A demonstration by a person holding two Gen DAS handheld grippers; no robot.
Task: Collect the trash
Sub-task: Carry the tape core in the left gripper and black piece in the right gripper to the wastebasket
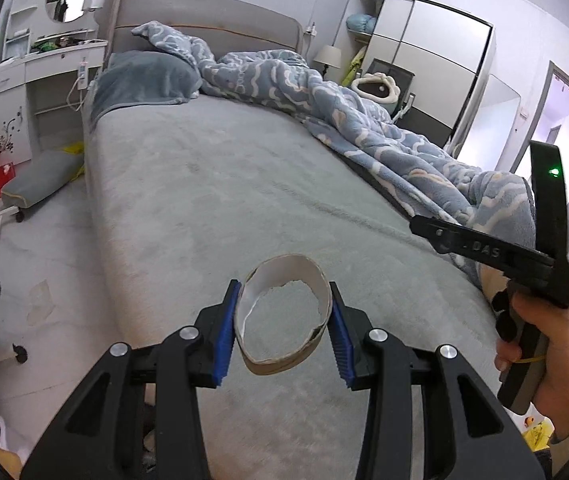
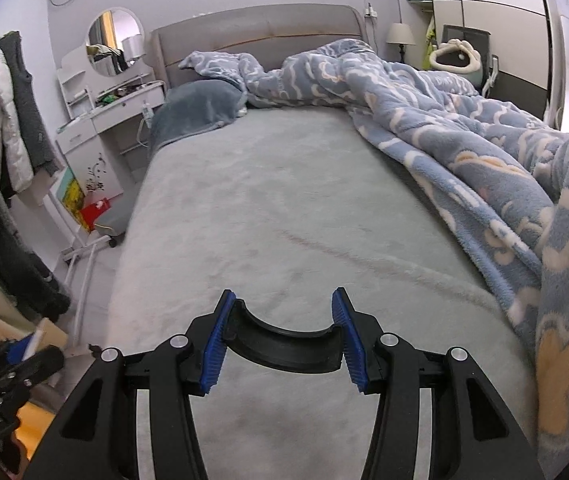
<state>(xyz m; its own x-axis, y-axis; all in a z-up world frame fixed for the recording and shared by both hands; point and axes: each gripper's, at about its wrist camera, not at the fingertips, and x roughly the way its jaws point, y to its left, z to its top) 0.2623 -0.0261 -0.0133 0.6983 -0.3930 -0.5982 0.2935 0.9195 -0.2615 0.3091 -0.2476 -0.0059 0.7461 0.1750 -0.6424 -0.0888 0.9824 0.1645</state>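
One ring (image 1: 283, 316) of grey cardboard, the stub of a used tape roll by the look of it, sits right between the blue pads (image 1: 226, 334) of your left gripper (image 1: 283, 322). Both pads touch or all but touch its outer wall, one at 9 o'clock and one at 3 o'clock of the ring, so you seem to be holding it lightly; whether it rests on the bed (image 1: 212, 200) or hangs just above it I cannot tell. Its open axis points roughly at the camera, tilted up toward 12 o'clock, so you look through the hole to the grey cover behind. The ring is squashed into an oval, long axis running from 11 to 5 o'clock. Its inner face is pale and torn, with a ragged paper edge along the top of the hole and a crumpled spot at 4 o'clock. It will likely crush further if you squeeze hard.

Your right gripper (image 2: 282, 330) is well apart from the ring, off at 3 o'clock in the left view, held up in your right hand (image 1: 540, 352). Its jaws stand at a middling width and grip nothing; no trash shows between them or on the cover ahead.

My guess is that the left carries the ring off to a bin, and no bin shows in either view
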